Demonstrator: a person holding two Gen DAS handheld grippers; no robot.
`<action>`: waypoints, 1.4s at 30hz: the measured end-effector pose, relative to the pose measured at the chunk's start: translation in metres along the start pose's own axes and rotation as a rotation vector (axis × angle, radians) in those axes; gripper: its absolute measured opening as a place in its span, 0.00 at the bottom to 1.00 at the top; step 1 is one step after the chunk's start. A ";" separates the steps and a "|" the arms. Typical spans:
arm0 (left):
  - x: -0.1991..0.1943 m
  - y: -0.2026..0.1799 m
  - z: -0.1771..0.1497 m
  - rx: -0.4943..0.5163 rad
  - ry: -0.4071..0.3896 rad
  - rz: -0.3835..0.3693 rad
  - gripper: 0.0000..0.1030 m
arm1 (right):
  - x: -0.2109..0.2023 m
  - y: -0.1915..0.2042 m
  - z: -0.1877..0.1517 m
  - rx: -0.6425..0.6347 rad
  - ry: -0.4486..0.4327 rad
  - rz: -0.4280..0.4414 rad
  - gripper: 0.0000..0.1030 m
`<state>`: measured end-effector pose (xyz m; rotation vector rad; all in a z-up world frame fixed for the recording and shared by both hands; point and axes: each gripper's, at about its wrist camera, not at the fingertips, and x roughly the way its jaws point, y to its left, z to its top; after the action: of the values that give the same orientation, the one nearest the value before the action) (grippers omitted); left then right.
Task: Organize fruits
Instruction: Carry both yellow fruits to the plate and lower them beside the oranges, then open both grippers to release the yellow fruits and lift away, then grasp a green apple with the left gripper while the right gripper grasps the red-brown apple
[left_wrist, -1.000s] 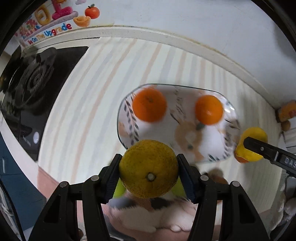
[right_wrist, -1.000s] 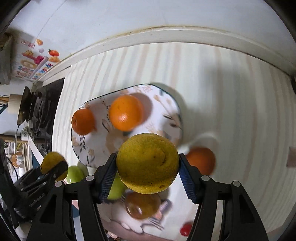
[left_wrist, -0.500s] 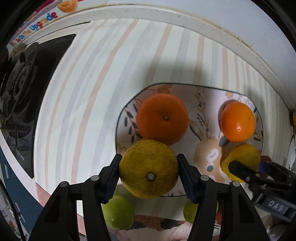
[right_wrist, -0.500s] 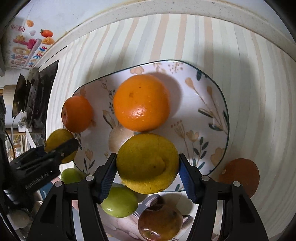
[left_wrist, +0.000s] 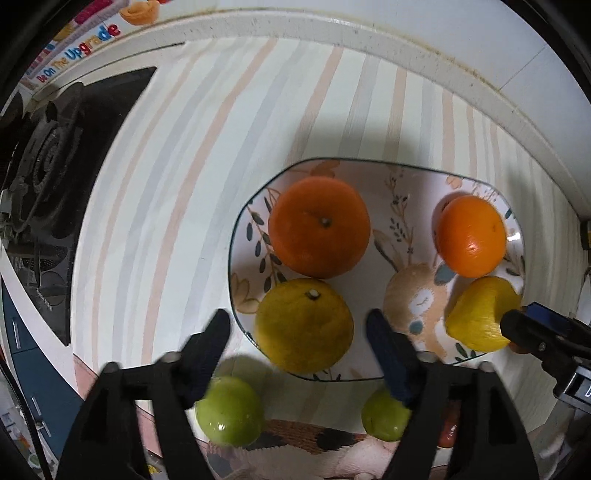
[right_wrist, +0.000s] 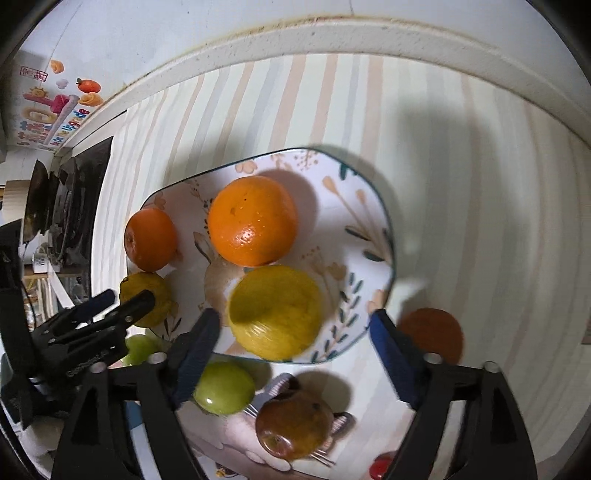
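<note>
Hovering over a striped counter (left_wrist: 177, 192), both of my grippers have their jaws spread wide and hold nothing. My left gripper (left_wrist: 297, 332) straddles a yellow-green citrus (left_wrist: 303, 328) that sits on the near left edge of a floral plate (left_wrist: 402, 206), with gaps between the fruit and each finger. My right gripper (right_wrist: 291, 325) frames a yellow lemon-like fruit (right_wrist: 275, 312) resting near the plate's near right edge. Two oranges lie toward the far edge: a large orange (left_wrist: 319, 226) just beyond the yellow-green citrus and a smaller orange (left_wrist: 471, 235) at the right side. Off the plate, by the counter's near edge, sit two green fruits (left_wrist: 229, 410), a brownish apple (right_wrist: 294, 422) and a flat brown disc (right_wrist: 432, 334). A black stove (left_wrist: 40, 192) occupies the counter's left end.
</note>
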<state>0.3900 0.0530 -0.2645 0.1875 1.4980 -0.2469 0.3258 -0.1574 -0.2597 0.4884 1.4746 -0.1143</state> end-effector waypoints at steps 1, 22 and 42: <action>-0.004 0.001 -0.002 -0.003 -0.006 0.003 0.82 | -0.005 -0.003 -0.002 -0.006 -0.006 -0.027 0.92; -0.108 -0.012 -0.099 -0.044 -0.233 0.041 0.87 | -0.098 0.018 -0.105 -0.168 -0.167 -0.163 0.93; -0.197 -0.021 -0.174 -0.036 -0.402 0.003 0.87 | -0.202 0.033 -0.185 -0.223 -0.342 -0.109 0.93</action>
<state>0.2068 0.0896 -0.0792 0.1030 1.1026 -0.2393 0.1448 -0.1011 -0.0591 0.1953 1.1604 -0.1118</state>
